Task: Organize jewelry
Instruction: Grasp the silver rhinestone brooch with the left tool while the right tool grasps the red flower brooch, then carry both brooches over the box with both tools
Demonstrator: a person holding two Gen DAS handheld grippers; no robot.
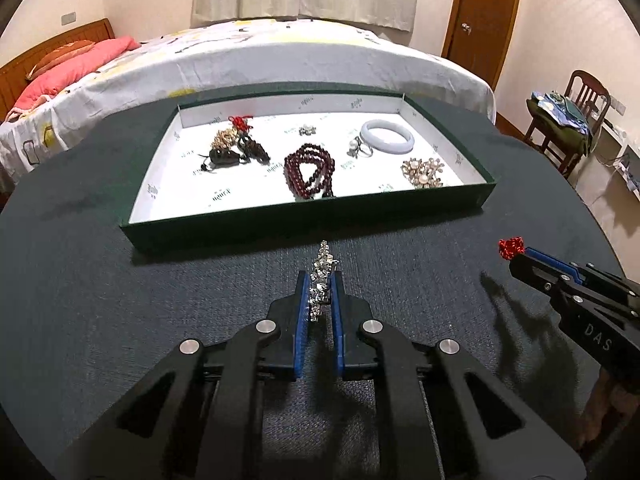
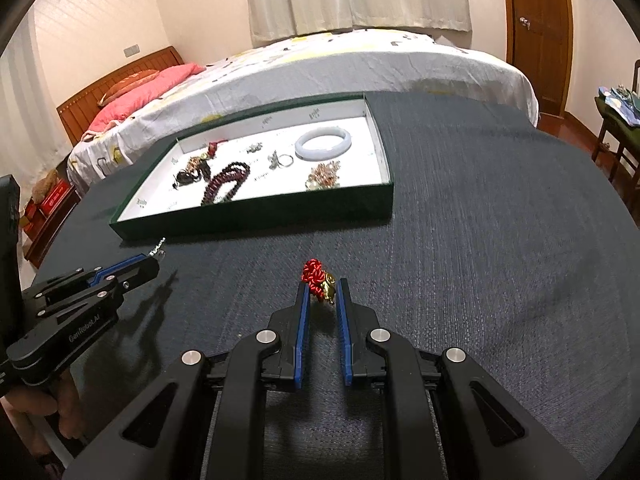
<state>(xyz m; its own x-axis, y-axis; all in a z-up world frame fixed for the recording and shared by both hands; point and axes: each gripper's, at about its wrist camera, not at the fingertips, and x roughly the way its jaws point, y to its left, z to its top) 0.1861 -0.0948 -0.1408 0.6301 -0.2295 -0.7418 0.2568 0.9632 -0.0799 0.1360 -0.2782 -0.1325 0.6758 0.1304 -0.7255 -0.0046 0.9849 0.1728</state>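
Observation:
A green tray [image 1: 304,222] with a white inside holds a white bangle [image 1: 386,136], dark red beads [image 1: 309,171], pearl brooches [image 1: 422,172], a ring [image 1: 360,149] and a dark charm with a red knot [image 1: 238,140]. My left gripper [image 1: 320,280] is shut on a silver crystal bracelet [image 1: 322,276] just in front of the tray. My right gripper [image 2: 322,286] is shut on a red knot charm [image 2: 314,274] with a gold piece, held above the dark cloth. The tray also shows in the right wrist view [image 2: 256,216].
The tray sits on a round table with dark cloth [image 1: 120,300]. A bed [image 1: 280,52] stands behind it. A wooden chair [image 1: 576,120] with clothes and a door [image 1: 484,12] are at the right.

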